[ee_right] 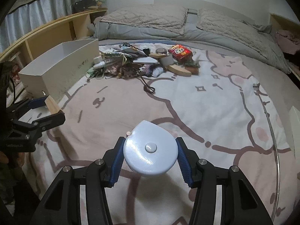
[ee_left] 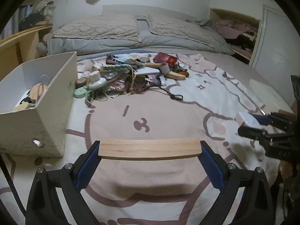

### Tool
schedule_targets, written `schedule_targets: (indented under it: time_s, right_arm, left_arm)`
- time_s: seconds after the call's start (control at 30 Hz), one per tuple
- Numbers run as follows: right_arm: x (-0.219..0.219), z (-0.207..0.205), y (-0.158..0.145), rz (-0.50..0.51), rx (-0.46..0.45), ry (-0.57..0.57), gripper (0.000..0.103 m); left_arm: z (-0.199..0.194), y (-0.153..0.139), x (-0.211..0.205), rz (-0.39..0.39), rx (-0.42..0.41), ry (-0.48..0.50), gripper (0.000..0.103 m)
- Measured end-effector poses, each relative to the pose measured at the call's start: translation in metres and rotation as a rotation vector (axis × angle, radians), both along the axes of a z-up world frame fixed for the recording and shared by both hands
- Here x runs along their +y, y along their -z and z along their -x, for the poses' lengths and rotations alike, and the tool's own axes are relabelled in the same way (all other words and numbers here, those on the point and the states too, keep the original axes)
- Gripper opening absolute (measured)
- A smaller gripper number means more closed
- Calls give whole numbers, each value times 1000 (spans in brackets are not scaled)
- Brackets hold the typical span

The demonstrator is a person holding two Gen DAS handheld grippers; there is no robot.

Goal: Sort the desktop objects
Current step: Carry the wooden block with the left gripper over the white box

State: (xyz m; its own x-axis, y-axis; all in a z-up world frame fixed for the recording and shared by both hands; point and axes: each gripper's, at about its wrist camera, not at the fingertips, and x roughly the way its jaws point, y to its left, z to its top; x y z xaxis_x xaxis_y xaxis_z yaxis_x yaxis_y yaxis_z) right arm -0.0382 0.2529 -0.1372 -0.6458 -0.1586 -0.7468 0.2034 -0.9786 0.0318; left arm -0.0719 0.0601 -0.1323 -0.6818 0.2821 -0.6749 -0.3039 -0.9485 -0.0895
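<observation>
left gripper (ee_left: pixel 150 150) clamps a stiff, light wooden block (ee_left: pixel 150 148) by its ends. right gripper (ee_right: pixel 150 153), half open, pinches a smooth, slippery tape measure (ee_right: pixel 150 150) across its rim.

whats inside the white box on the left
In the white box, the left wrist view shows a round wooden piece and smaller bits at the bottom. Its near wall hides the rest.

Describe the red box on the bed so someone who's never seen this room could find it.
Start at the white shoebox on the bed's left side, then follow the clutter pile rightward. At its far right end, nearest the pillows, lies the red box, the only bright red thing there.
</observation>
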Motion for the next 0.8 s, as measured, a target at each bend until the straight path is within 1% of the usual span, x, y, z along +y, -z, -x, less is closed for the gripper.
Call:
schedule_targets:
  time_s: [0.17,0.23,0.33,0.47,0.53,0.6,0.73,0.8]
  right_arm:
    - [-16,-4,-13,-7,15,-18,54]
    - [-22,-6,-21,21,36,-40,54]
    - [-31,-6,-29,19,43,-41,54]
    - [-45,0,-39,42,51,-62,54]
    - [-54,3,-44,46,56,-75,54]
    - [-65,8,-49,48,62,-91,54]
    - [-88,15,-58,19,86,-130,54]
    - [-96,19,-62,19,93,-148,54]
  left_arm:
    - [-3,-18,-15,-28,27,-51,99]
    - [-4,-26,-23,-33,42,-77,99]
    - [-6,-36,-34,-27,63,-115,99]
    - [-7,-50,-53,-29,83,-163,99]
    - [-7,-57,-63,-14,100,-193,99]
    - [-7,-62,-72,-4,114,-217,99]
    - [-2,-70,-96,-35,116,-240,99]
    - [1,-73,-105,-28,121,-257,99]
